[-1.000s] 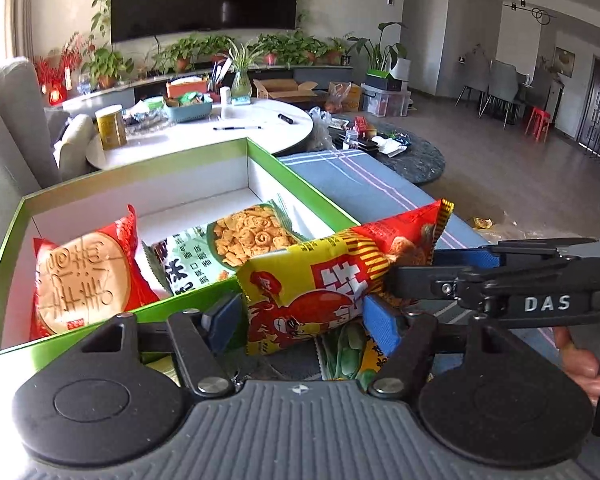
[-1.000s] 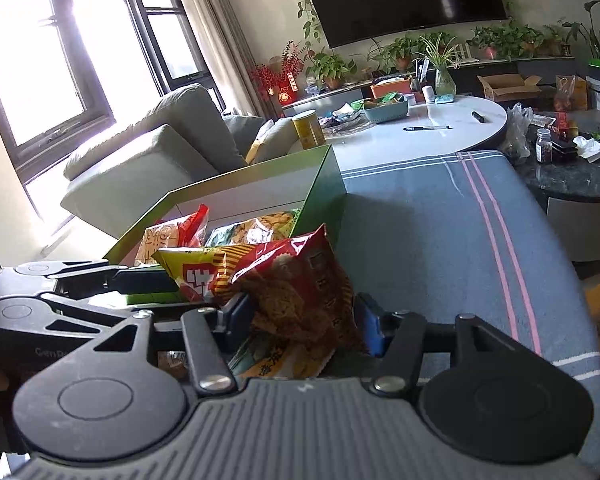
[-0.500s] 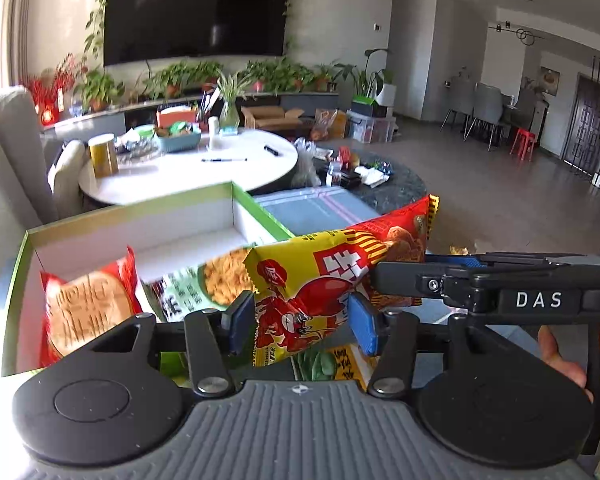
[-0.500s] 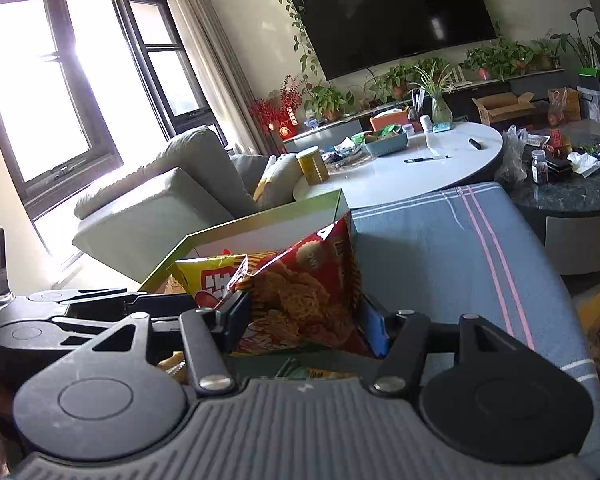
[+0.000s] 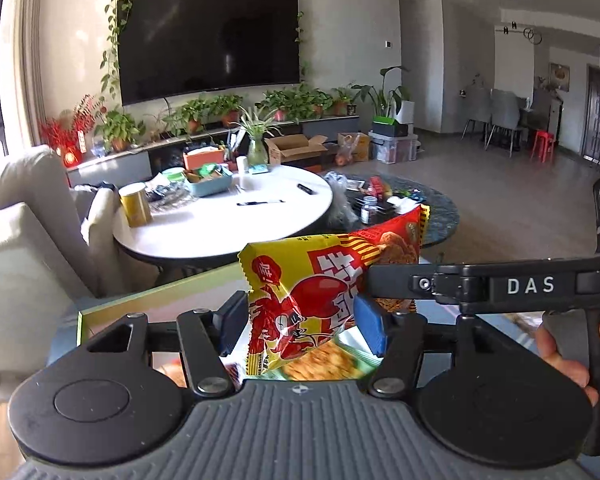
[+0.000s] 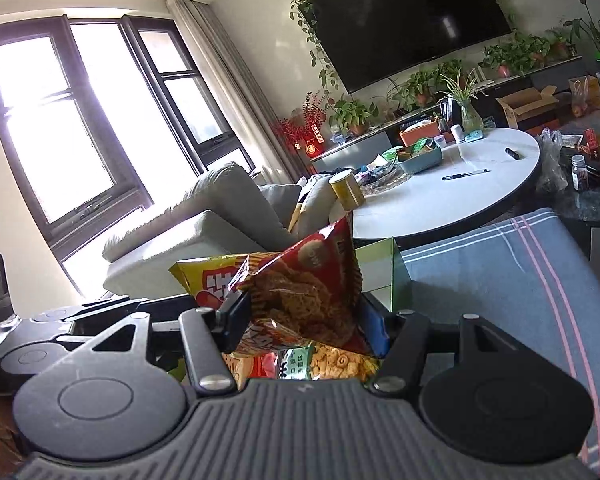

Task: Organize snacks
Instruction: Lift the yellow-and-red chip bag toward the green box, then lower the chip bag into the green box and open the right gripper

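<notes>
L fingers (image 5: 300, 322) just reopened, pinch crinkly foil snack bag (image 5: 324, 280) | R fingers (image 6: 302, 320) grip same bag

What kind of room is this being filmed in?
Almost certainly a home living room: a large black wall-mounted television framed by trailing vines, a pale grey upholstered sofa by tall windows, and a round white coffee table cluttered with household items.

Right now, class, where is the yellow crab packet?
In the left wrist view the yellow crab packet sits low at centre between the left gripper pads, above the green box, with the red packet behind it.
</notes>
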The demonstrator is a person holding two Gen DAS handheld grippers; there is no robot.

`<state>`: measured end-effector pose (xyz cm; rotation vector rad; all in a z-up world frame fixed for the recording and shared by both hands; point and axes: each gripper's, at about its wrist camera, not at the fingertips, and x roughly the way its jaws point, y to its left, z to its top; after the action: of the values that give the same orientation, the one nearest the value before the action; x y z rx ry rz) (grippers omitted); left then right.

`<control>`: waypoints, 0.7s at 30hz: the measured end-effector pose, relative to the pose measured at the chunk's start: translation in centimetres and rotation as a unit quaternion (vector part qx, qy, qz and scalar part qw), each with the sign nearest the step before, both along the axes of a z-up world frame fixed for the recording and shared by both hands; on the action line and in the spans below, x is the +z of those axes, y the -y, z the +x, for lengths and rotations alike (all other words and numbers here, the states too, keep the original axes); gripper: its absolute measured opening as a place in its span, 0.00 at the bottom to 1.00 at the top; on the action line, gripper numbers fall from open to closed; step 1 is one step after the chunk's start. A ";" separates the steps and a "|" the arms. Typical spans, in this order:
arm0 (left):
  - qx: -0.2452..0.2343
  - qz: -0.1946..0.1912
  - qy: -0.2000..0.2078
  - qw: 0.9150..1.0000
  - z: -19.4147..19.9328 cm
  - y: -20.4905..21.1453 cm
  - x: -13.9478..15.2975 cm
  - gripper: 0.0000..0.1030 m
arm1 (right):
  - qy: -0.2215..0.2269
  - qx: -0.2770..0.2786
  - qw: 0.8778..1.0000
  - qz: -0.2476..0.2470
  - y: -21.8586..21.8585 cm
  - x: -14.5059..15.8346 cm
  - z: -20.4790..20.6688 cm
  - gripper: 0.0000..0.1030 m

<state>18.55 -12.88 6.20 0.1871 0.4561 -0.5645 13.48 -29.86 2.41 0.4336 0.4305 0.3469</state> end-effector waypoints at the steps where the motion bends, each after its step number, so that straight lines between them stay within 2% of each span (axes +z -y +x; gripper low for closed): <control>1: 0.002 0.004 0.000 1.000 0.6 -0.1 -0.1 0.53 | -0.002 0.001 1.000 -0.002 -0.2 0.0 0.5 0.76; 4: 0.008 0.009 -0.007 1.000 2.4 -0.3 -0.6 0.53 | -0.008 0.002 1.000 -0.011 -0.6 -0.3 1.9 0.76; 11: 0.018 -0.012 -0.045 0.999 6.9 -1.3 -2.9 0.53 | -0.033 0.004 0.999 -0.018 -1.1 -2.0 4.7 0.76; 17: 0.030 -0.013 -0.064 0.997 9.9 -1.1 -4.5 0.53 | -0.048 0.000 0.998 -0.032 -1.9 -2.9 7.3 0.76; 21: 0.046 -0.022 -0.090 0.995 11.4 -1.4 -5.6 0.61 | -0.055 -0.011 0.997 -0.043 -1.9 -3.7 8.1 0.76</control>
<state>29.95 -11.49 0.64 0.0729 0.6245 -0.5020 21.56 -27.96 -1.25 0.3740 0.5457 0.2825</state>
